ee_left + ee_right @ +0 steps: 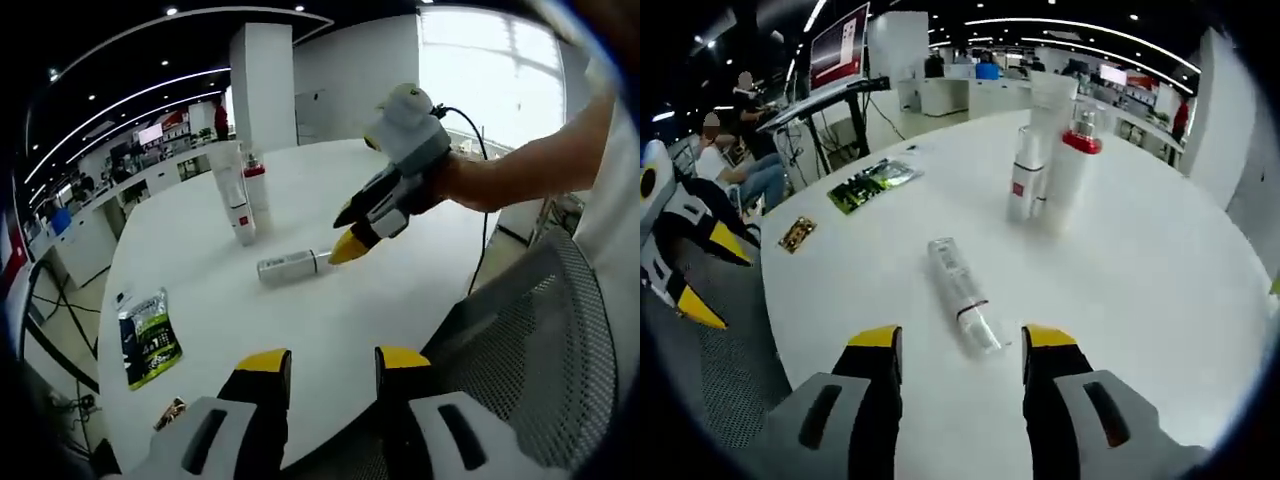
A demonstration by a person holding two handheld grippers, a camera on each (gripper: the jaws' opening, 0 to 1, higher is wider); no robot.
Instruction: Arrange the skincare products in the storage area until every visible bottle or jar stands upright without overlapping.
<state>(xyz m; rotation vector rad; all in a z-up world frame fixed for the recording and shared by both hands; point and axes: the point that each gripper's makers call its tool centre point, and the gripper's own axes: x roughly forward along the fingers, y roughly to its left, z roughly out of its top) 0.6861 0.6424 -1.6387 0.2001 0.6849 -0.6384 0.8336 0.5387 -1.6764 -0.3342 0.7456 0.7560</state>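
Note:
A silver-white bottle [958, 285] with a clear cap lies on its side on the round white table [1160, 290]. My right gripper [962, 345] is open, and the bottle's cap end reaches just between its fingertips. In the left gripper view, the right gripper [352, 243] comes in from the right, its yellow tip beside the lying bottle [288, 265]. Further back, a tall white tube [1050, 105], a small white bottle [1023, 185] and a red-capped bottle [1070, 175] stand upright close together. My left gripper [333, 362] is open over the table's near edge, holding nothing.
A green sachet [148, 335] and a small dark packet [170, 412] lie flat near the table's edge. A grey mesh chair [545, 340] stands against the table beside my left gripper. People sit at desks [830, 95] beyond the table.

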